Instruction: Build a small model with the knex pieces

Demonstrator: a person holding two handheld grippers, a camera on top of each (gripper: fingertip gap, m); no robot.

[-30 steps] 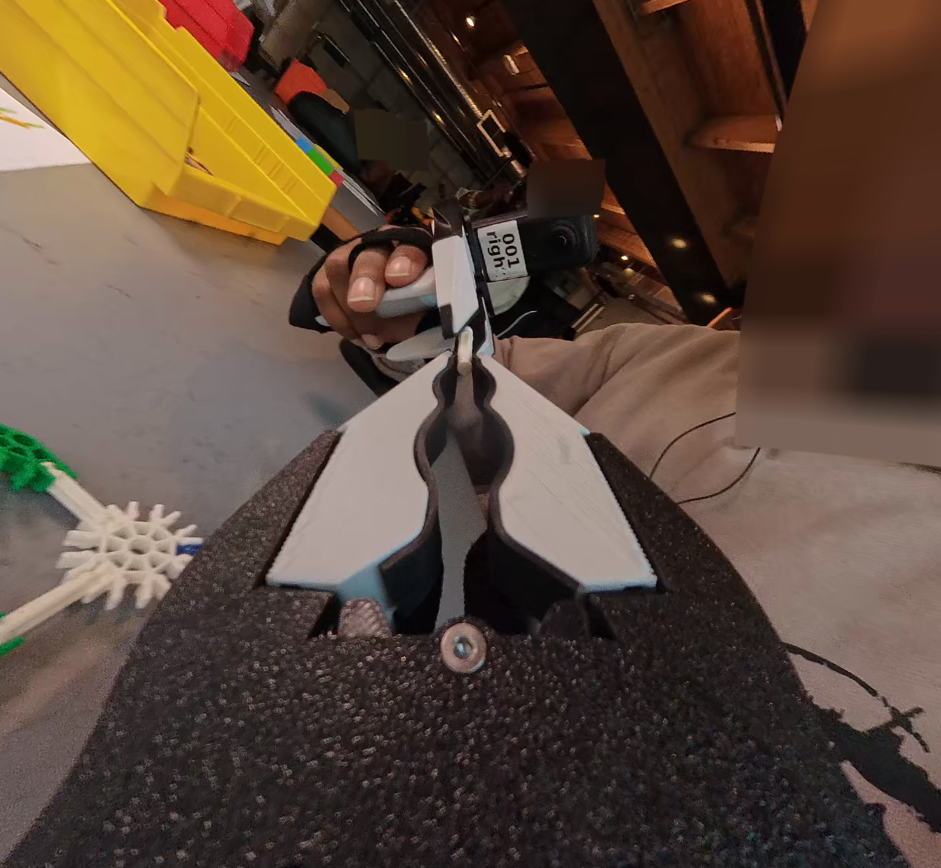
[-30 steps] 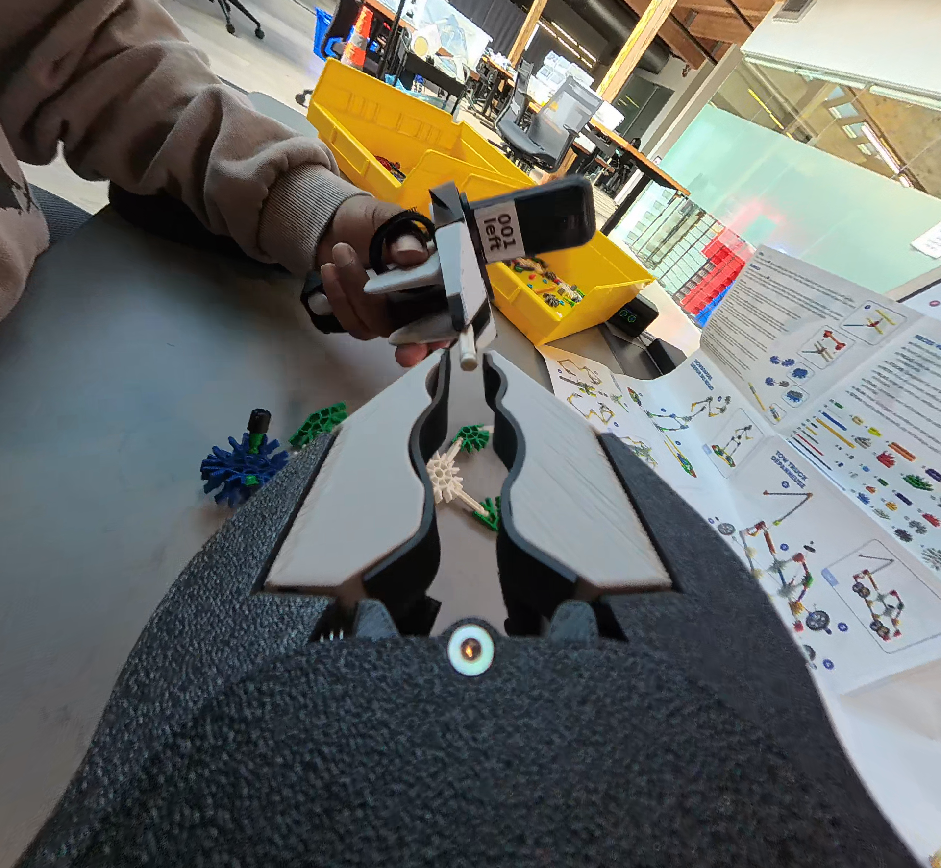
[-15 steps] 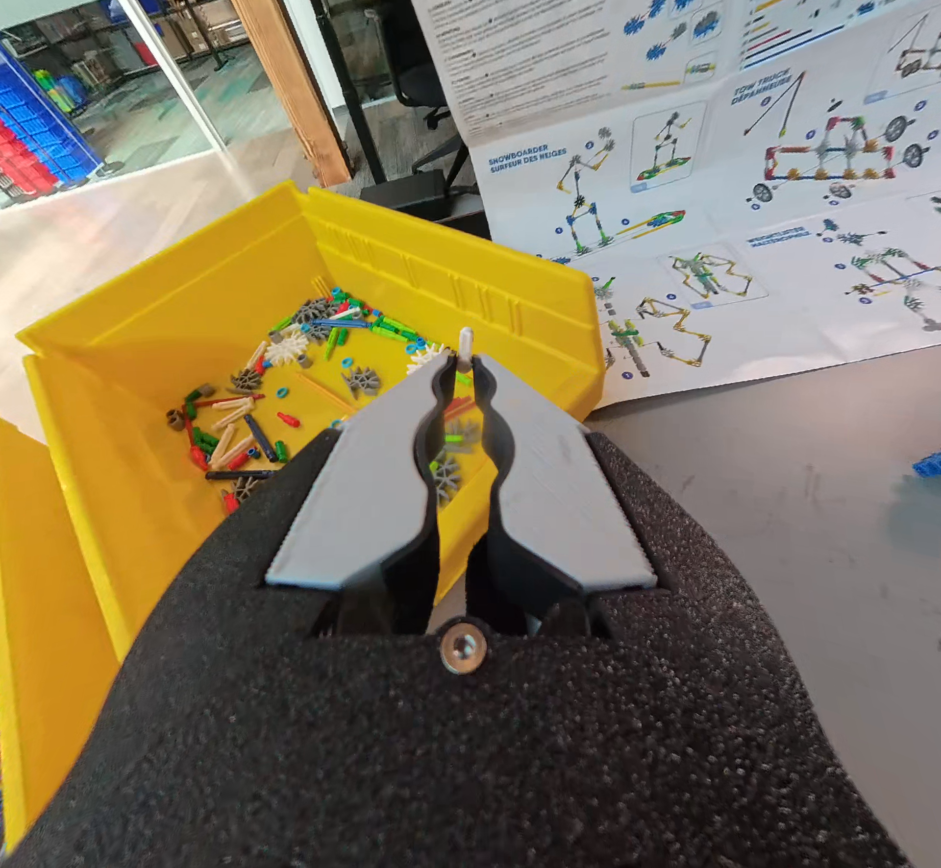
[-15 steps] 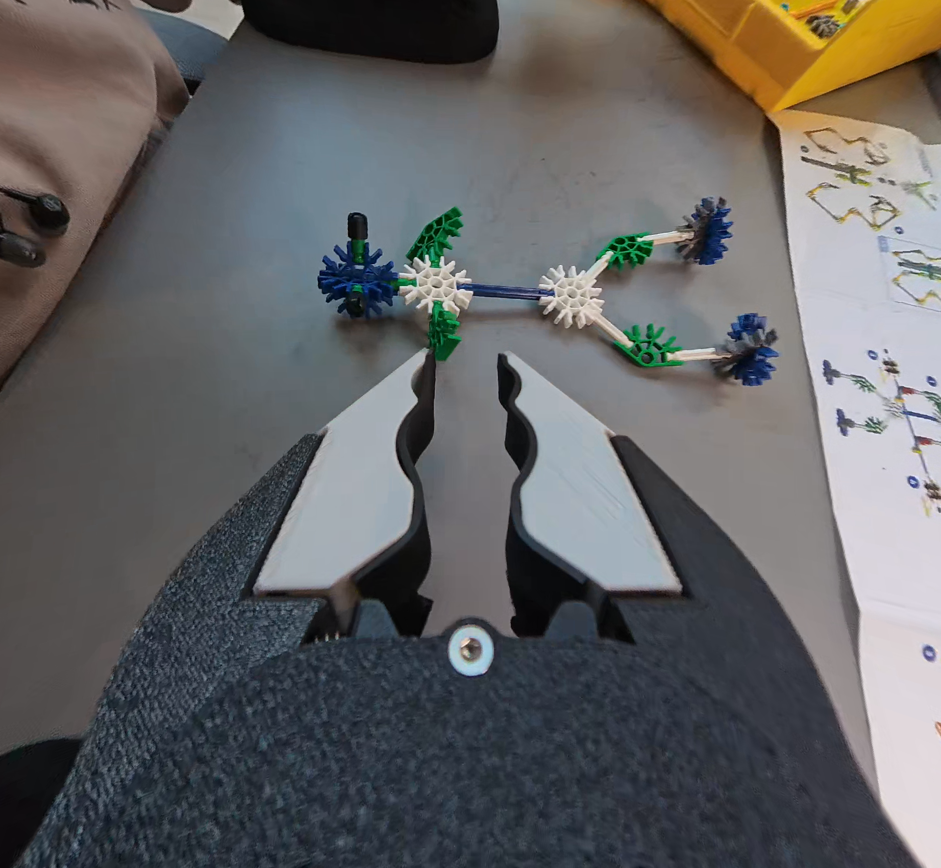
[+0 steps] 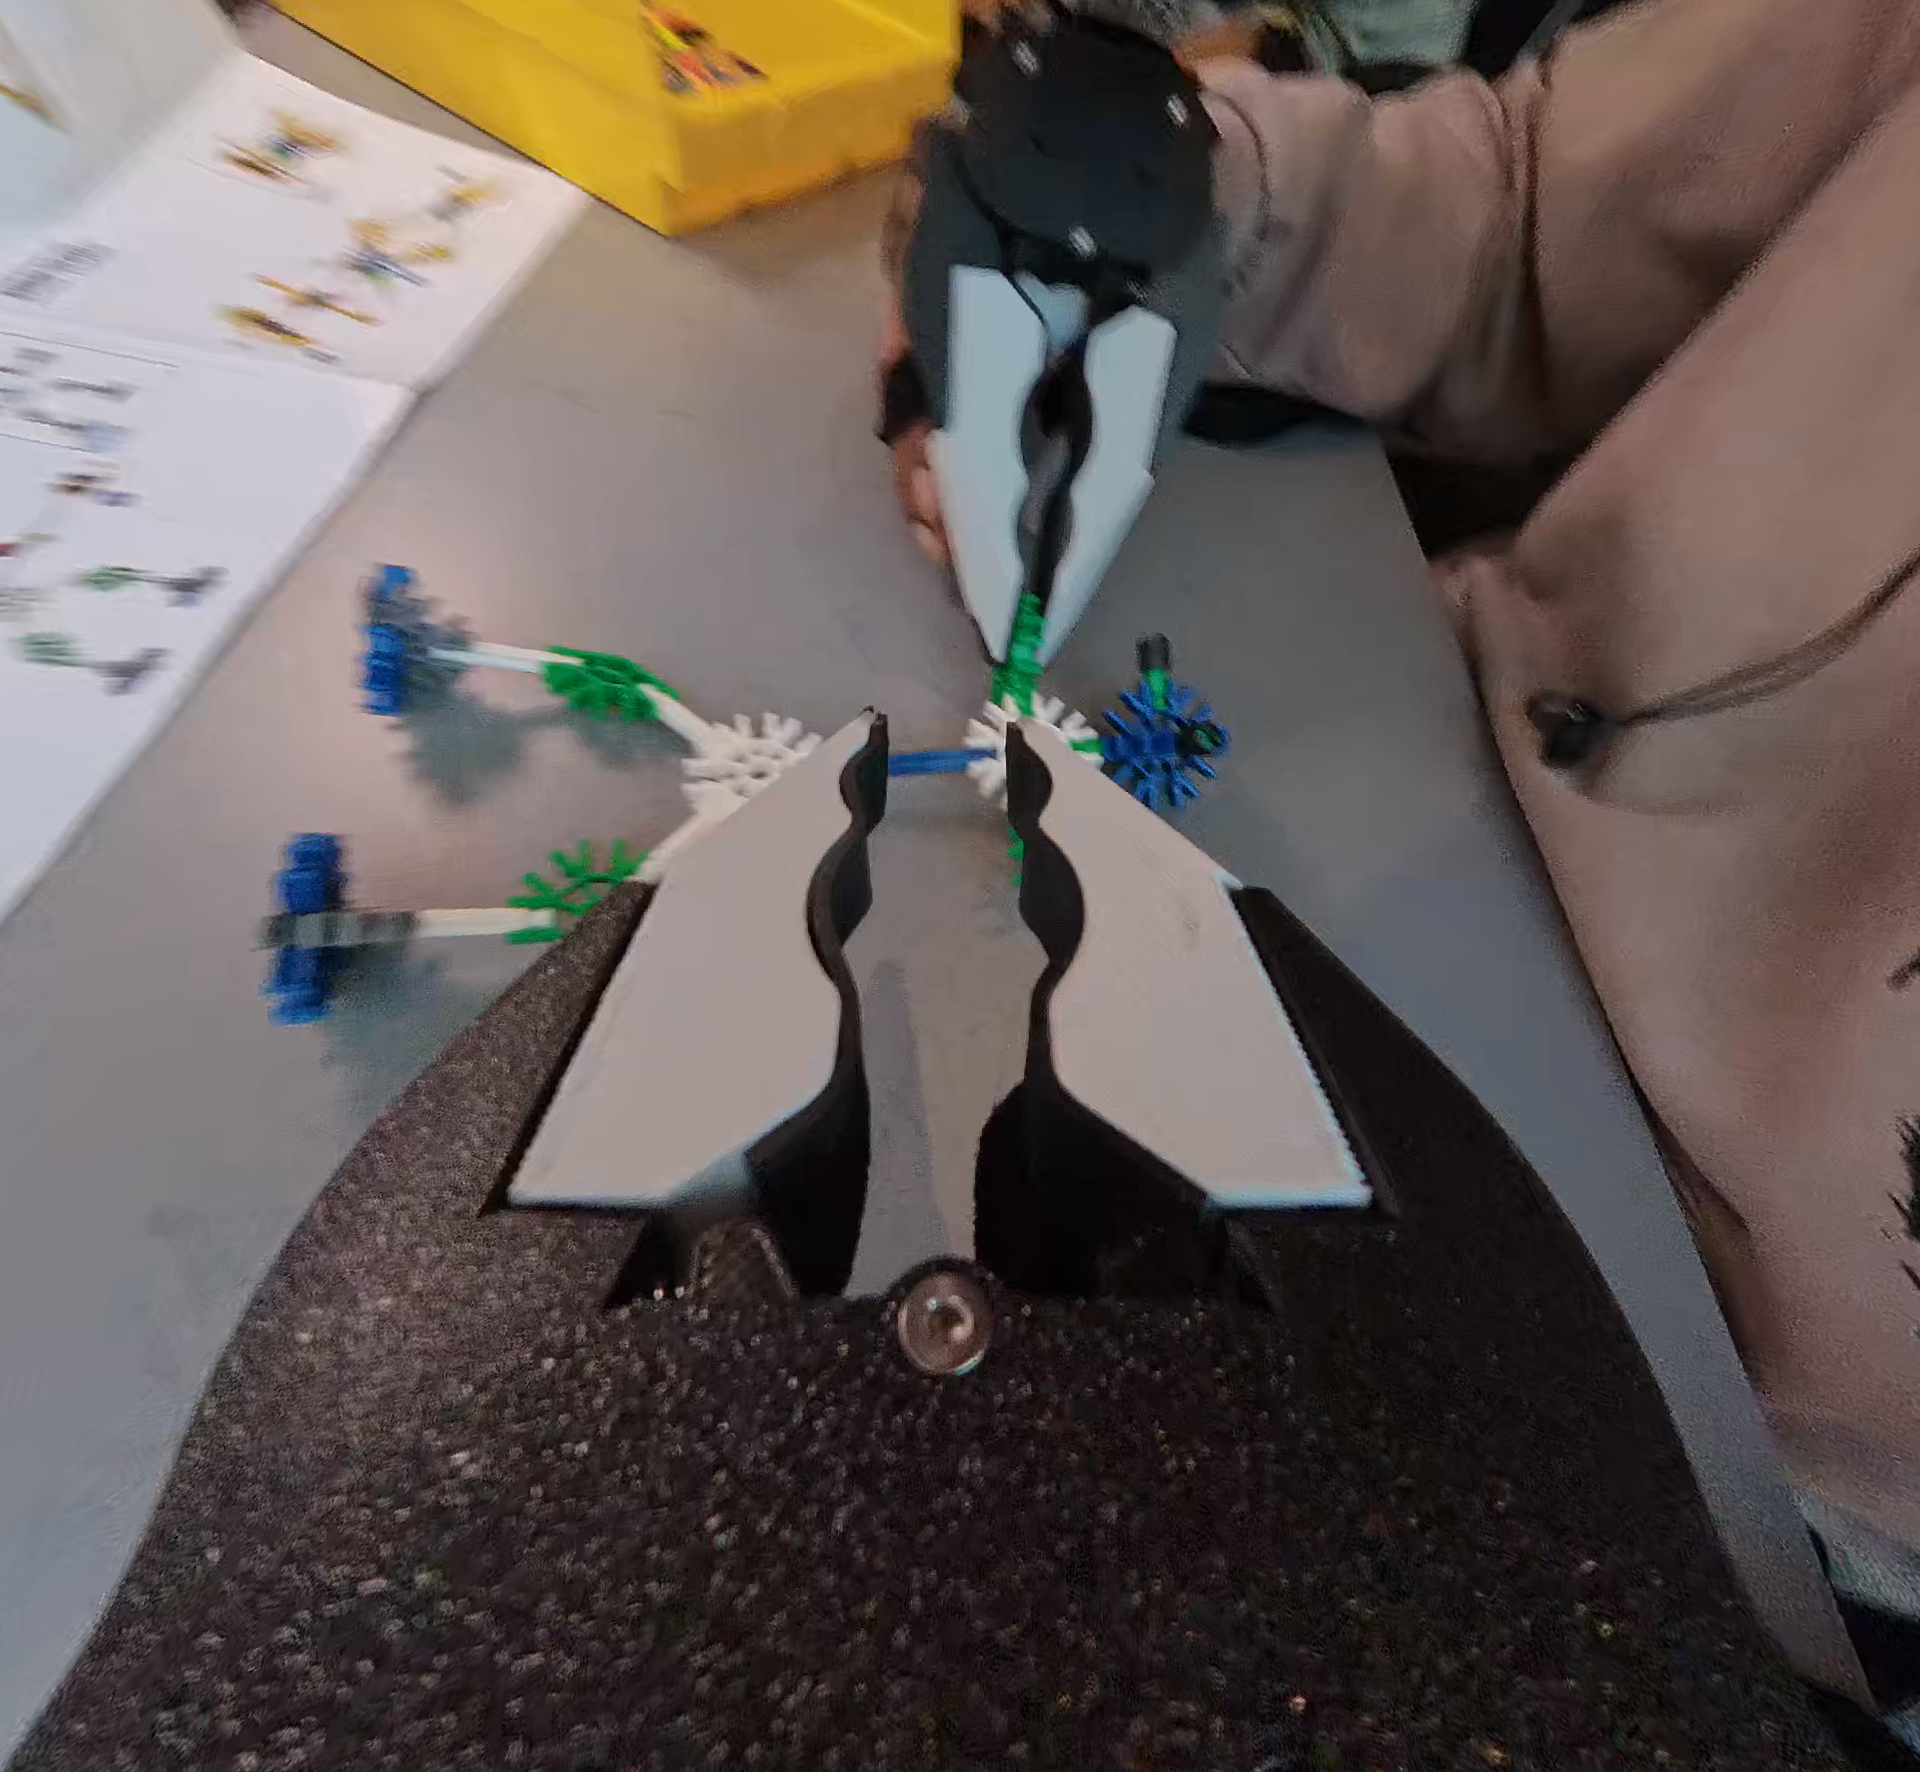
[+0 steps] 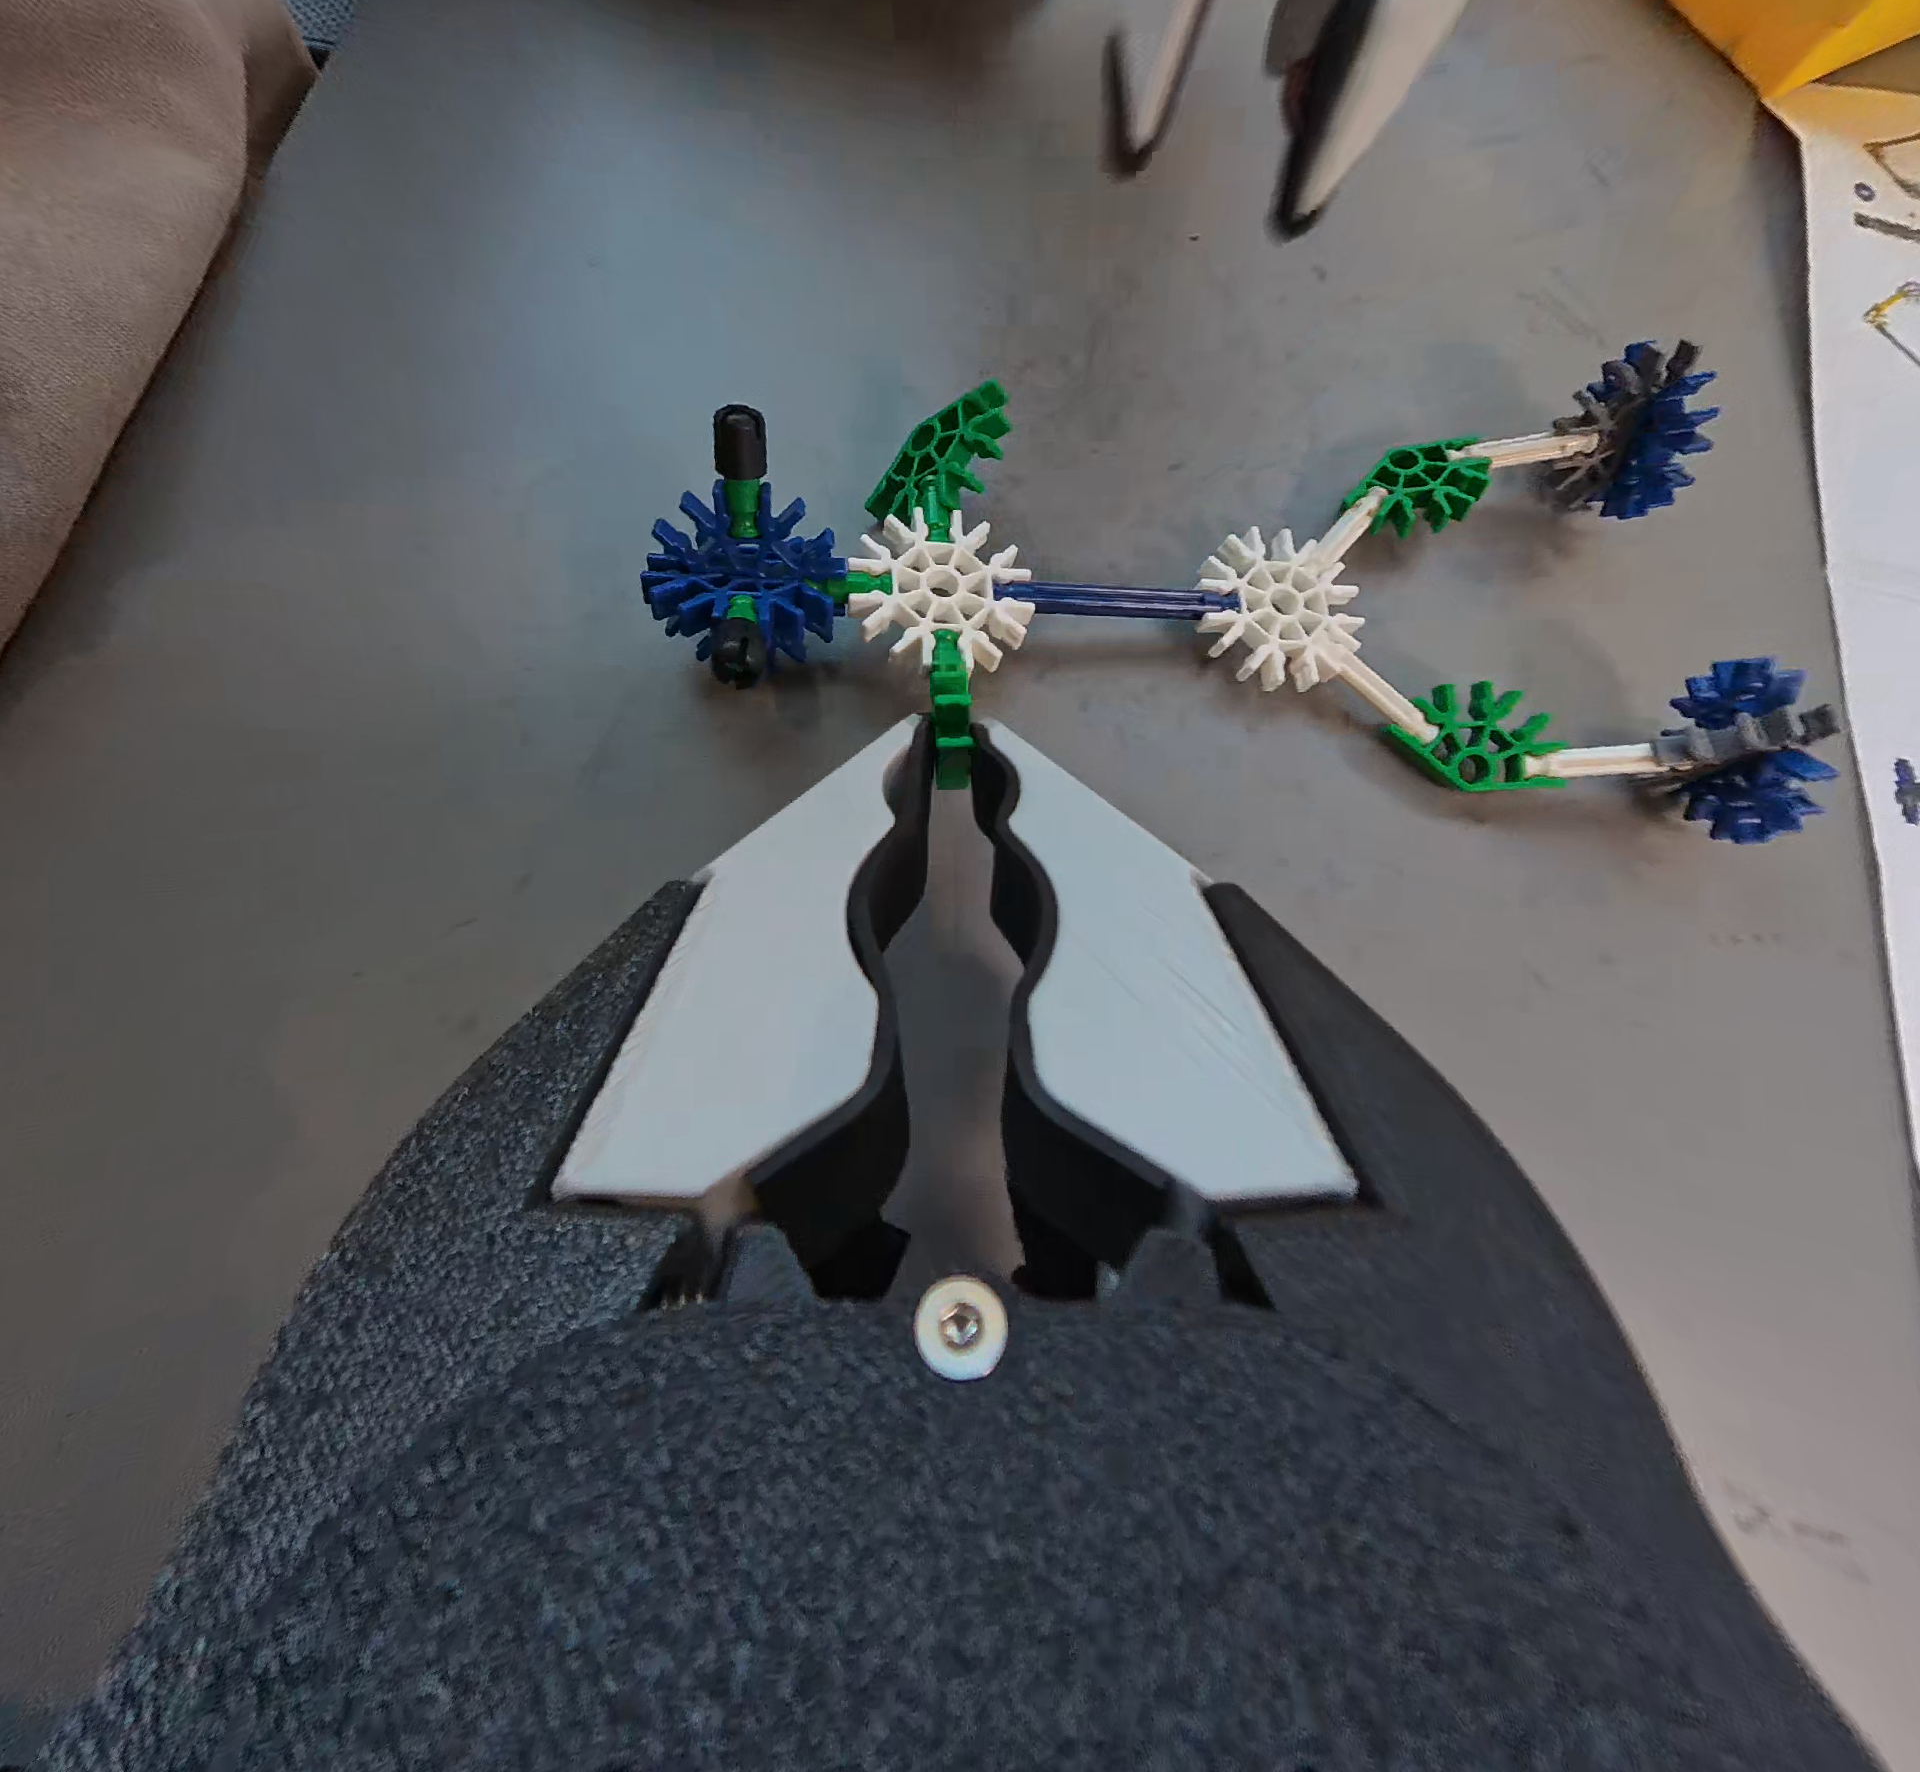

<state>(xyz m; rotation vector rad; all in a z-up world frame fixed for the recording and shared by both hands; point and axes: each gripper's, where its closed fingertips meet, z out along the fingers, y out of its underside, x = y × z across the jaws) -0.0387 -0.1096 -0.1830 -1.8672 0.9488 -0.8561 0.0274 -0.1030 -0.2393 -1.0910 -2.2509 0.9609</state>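
We note the right hand-held gripper pinching a green connector piece that plugs into a white snowflake hub of the toy figure, which lies flat on the grey table. The left hand-held gripper is spread and holds nothing; its tips hang just over the blue rod joining the two white hubs, not touching it as far as we can tell. Beyond the figure's far end we see a printed sheet, and a yellow bin of small parts stands well apart. Judgement: the pinch sits only at the connector's outer end, so the grip looks shallow; any pull or push should run along the connector's own axis, since twisting could pop it from the hub. The left tips would do best closing squarely across the rod, between the hubs, to steady the figure against sliding. The left view is motion-blurred
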